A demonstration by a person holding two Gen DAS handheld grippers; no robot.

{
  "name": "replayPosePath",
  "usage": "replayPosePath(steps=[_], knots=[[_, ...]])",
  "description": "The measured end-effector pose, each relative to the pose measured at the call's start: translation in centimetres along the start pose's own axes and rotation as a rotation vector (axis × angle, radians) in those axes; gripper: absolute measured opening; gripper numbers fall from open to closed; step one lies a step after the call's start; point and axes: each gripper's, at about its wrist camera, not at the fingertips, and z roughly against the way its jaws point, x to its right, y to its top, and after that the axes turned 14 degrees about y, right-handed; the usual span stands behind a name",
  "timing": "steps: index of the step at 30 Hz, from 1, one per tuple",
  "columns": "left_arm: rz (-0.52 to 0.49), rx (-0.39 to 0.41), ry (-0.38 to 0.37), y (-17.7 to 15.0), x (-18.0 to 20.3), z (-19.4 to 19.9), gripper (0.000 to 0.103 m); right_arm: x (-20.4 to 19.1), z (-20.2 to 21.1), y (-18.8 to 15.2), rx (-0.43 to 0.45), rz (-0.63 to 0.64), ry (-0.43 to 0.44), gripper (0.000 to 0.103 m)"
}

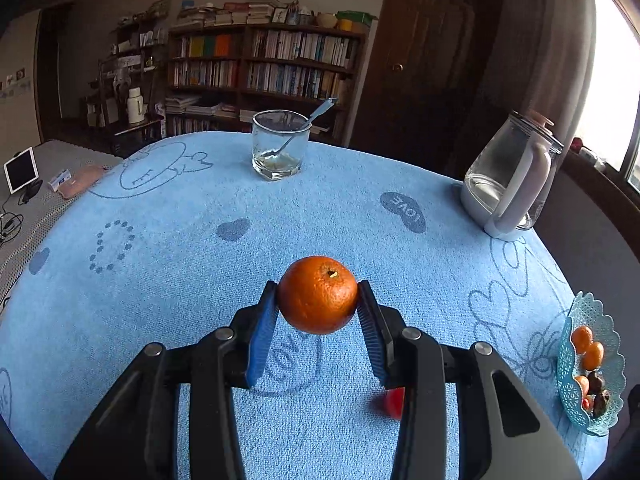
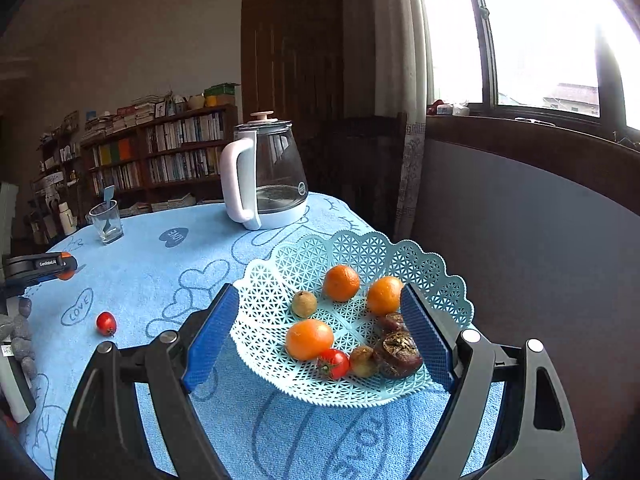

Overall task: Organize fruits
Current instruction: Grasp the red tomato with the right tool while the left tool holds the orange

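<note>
Above blue-clothed table [image 1: 168,280], left gripper [image 1: 318,304] fingers [image 1: 262,328] clamped on orange [image 1: 317,294], fruit lifted clear of cloth. Right gripper [image 2: 320,328] fingers [image 2: 210,340] spread wide, empty, hovering over pale blue lattice fruit basket [image 2: 360,252] holding oranges, tomato, dark fruits. Small red fruit [image 2: 106,323] lies loose on cloth. Glass with spoon [image 1: 280,144], kettle [image 2: 266,172] near far edge.

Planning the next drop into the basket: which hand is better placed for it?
Left: the left gripper already holds an orange; the right gripper is open, empty, by the basket.
</note>
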Motion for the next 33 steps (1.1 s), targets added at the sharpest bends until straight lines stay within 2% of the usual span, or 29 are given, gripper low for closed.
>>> replayPosePath(steps=[5,10,15,23,29,33], knots=[[0.014,0.008,0.005,0.2,-0.5,0.3,0.040,-5.4,-4.6,-0.1,-0.169,0.081,0.227,0.084],[0.016,0.012,0.021,0.1,-0.5,0.3,0.040,-8.9,-9.0,-0.7,-0.284,0.081,0.336,0.084],[0.028,0.002,0.024,0.2,-1.0,-0.1,0.040,-10.7,-12.1,-0.8,-0.339,0.052,0.376,0.082],[0.055,-0.012,0.042,0.4,-1.8,-0.6,0.040,-13.8,-15.2,-1.5,-0.418,0.098,0.426,0.056],[0.067,-0.018,0.042,0.4,-2.1,-0.8,0.040,-14.8,-16.7,-2.3,-0.467,0.108,0.438,0.042],[0.069,-0.023,0.040,0.4,-2.1,-0.9,0.040,-15.0,-17.1,-2.4,-0.485,0.115,0.423,0.037]])
